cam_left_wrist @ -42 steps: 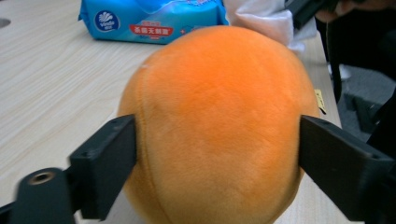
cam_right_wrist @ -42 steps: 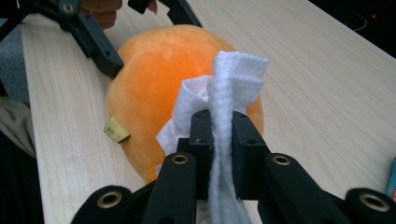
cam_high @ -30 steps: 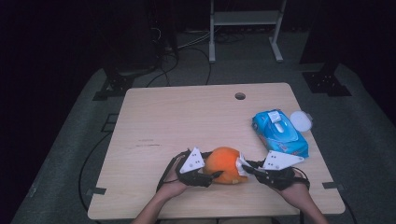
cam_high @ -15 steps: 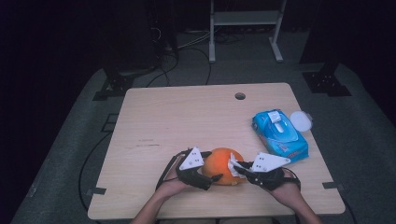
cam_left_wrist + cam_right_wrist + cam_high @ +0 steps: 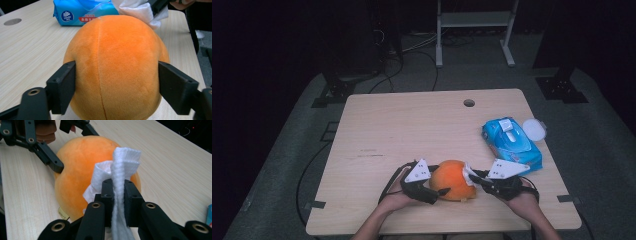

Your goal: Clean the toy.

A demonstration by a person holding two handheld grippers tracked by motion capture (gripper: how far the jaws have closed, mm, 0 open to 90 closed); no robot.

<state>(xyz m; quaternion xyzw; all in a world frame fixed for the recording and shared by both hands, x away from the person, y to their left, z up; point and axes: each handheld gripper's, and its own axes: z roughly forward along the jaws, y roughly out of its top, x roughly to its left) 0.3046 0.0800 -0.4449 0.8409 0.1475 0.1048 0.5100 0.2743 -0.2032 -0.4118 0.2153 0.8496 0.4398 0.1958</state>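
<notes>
An orange plush ball rests on the wooden table near its front edge. My left gripper holds it from the left. In the left gripper view both black jaws press into the sides of the plush ball, and they have just been closing on it. My right gripper is shut on a folded white wipe. It holds the wipe against the ball's right side. The wipe peeks over the ball's top in the left gripper view.
A blue pack of wet wipes lies right of the ball, toward the table's right edge, with a white round lid beside it. A cable hole sits near the far edge. A metal stand's legs rise beyond the table.
Both hands stay at the plush ball. The right gripper with the wipe has shifted slightly along the ball's right side.
</notes>
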